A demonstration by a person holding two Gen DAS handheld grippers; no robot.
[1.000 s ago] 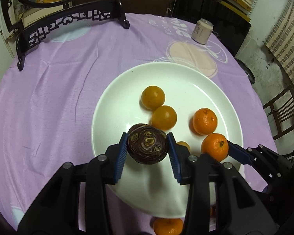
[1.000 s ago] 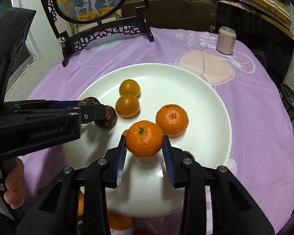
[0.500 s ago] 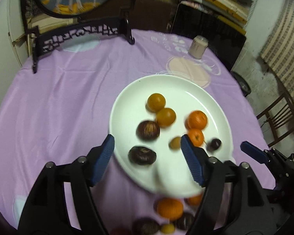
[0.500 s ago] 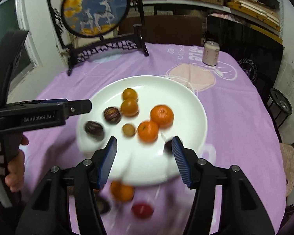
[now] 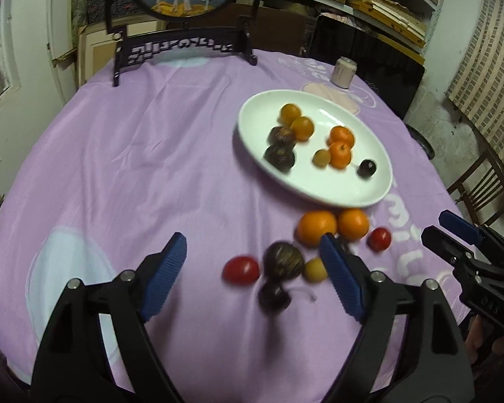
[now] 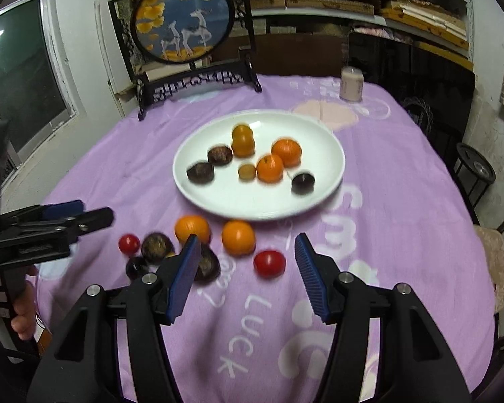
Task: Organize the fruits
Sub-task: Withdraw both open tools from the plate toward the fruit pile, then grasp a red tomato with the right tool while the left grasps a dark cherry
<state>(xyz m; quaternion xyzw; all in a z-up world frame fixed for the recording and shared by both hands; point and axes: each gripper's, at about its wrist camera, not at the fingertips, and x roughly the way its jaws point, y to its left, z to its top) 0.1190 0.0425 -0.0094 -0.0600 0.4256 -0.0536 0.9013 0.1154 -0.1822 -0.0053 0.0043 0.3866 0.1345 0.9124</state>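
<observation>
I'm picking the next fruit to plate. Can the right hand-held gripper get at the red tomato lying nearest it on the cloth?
Probably yes. The right hand-held gripper is open and empty, and the red tomato lies between its fingers' line of approach, apart from the orange behind it, with bare purple tablecloth around.

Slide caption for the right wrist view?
Open right gripper above loose fruit near a red tomato; white plate beyond.
</observation>
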